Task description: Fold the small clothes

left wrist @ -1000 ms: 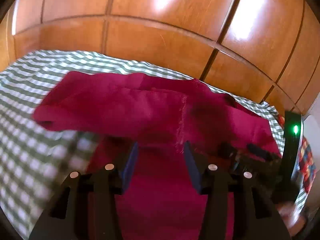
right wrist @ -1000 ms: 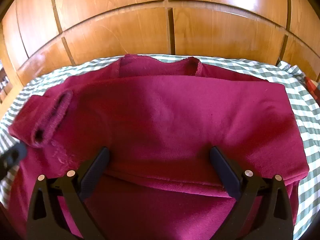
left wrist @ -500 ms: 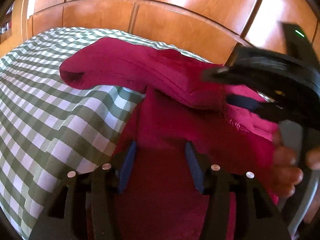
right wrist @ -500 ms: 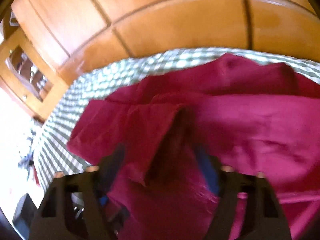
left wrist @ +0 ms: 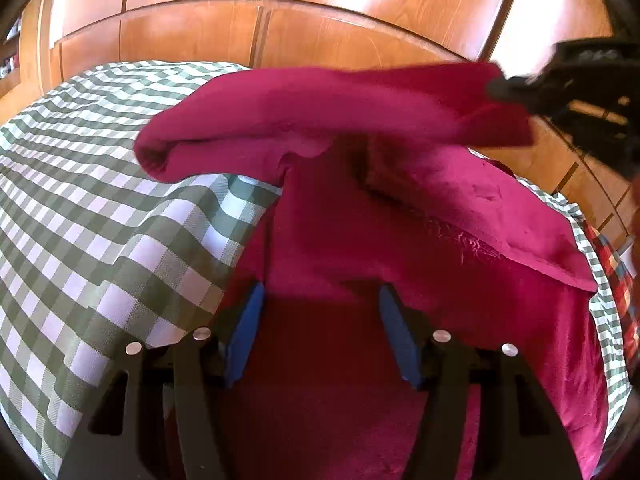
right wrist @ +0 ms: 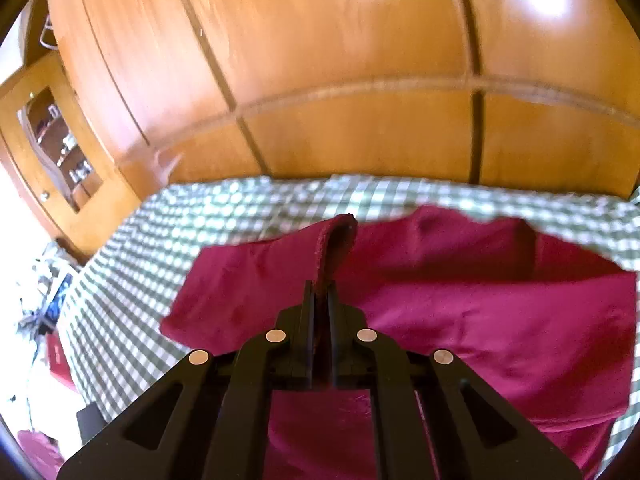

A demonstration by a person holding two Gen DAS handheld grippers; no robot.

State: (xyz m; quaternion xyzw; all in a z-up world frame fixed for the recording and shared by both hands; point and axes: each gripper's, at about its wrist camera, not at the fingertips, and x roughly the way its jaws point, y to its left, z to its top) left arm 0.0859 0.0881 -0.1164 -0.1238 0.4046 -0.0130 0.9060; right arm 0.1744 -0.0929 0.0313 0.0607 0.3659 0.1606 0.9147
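A dark red sweater (left wrist: 400, 240) lies on a green-and-white checked cloth (left wrist: 100, 220). My left gripper (left wrist: 320, 300) is open, its blue pads low over the sweater's body. My right gripper (right wrist: 320, 292) is shut on the cuff end of the sweater's sleeve (right wrist: 332, 240) and holds it lifted above the cloth. In the left wrist view the sleeve (left wrist: 300, 116) hangs stretched across the air to the right gripper (left wrist: 580, 104) at the upper right. The rest of the sweater (right wrist: 480, 312) lies flat in the right wrist view.
Wooden wardrobe panels (left wrist: 320, 20) stand right behind the bed. A plaid red item (left wrist: 616, 264) lies at the right edge. A wooden cabinet with a glass door (right wrist: 52, 136) and clutter on the floor (right wrist: 44, 300) show at the left.
My right gripper has shut on the sleeve cuff and lifted it up and across over the sweater. The left gripper stayed open over the sweater's lower body.
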